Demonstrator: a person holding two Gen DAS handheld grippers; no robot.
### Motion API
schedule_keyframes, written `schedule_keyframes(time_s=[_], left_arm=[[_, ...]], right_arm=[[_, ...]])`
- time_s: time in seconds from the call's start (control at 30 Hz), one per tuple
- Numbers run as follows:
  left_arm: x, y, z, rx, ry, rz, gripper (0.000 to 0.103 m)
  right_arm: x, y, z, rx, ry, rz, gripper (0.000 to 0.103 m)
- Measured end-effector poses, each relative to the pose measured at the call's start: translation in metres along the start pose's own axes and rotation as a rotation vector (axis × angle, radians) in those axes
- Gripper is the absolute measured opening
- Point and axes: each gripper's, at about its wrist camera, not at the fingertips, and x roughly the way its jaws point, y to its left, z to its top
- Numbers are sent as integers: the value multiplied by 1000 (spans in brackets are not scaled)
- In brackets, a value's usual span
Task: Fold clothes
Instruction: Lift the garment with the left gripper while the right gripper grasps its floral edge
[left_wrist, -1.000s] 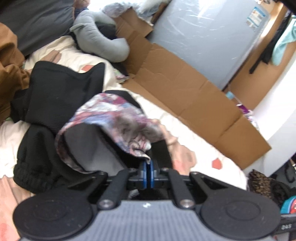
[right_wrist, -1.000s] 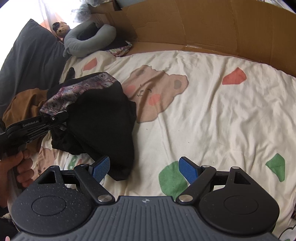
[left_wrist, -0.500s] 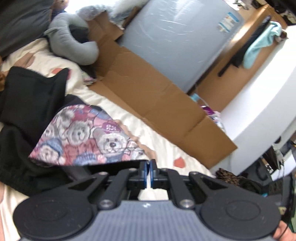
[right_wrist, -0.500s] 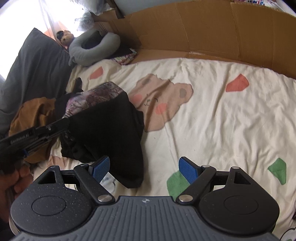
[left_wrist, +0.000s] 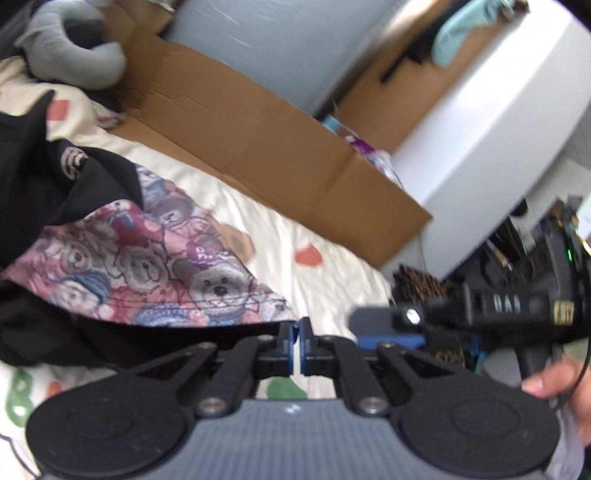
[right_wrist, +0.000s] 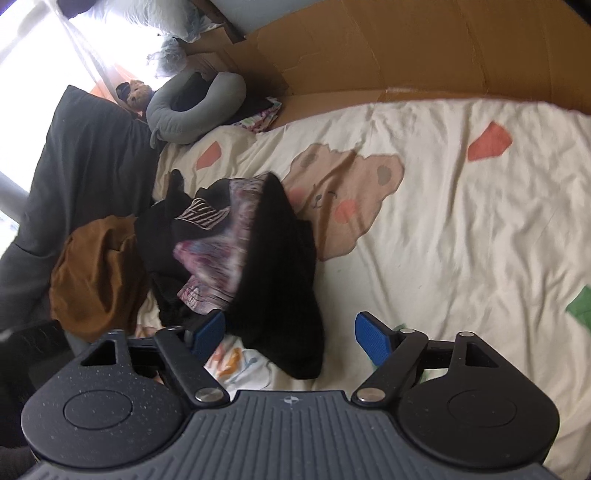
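A black garment with a teddy-bear print lining (left_wrist: 159, 266) hangs stretched from my left gripper (left_wrist: 295, 341), which is shut on its hem. The rest of it trails left onto the pile on the bed. In the right wrist view the same garment (right_wrist: 273, 266) drapes down over the cream bedsheet (right_wrist: 461, 221), print side blurred. My right gripper (right_wrist: 290, 334) stands wide with its jaws closing. The garment's lower black edge hangs between them, beside the left pad (right_wrist: 208, 330), and is not pinched. One blue pad (left_wrist: 388, 340) of the right gripper shows just right of my left fingertips.
A brown garment (right_wrist: 96, 273) and a dark pillow (right_wrist: 85, 166) lie left of the pile. A grey neck pillow (right_wrist: 195, 107) sits at the bed's head. Flattened cardboard (right_wrist: 406, 48) lines the far side. A hand (left_wrist: 554, 384) holds the right gripper's handle.
My left gripper has swung right with the garment, spreading the bear print flat. The right gripper's jaws have narrowed a little, and the garment's edge now hangs between them.
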Motion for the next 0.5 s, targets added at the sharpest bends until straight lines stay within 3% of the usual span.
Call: schedule_keyframes(time_s=[0.17, 0.5], left_arm=[[10, -19, -15, 71, 35, -28, 2], [15, -41, -33, 183, 71, -24, 2]], right_arm=[[10, -3, -5, 52, 46, 34, 67], [22, -12, -12, 102, 105, 34, 33]])
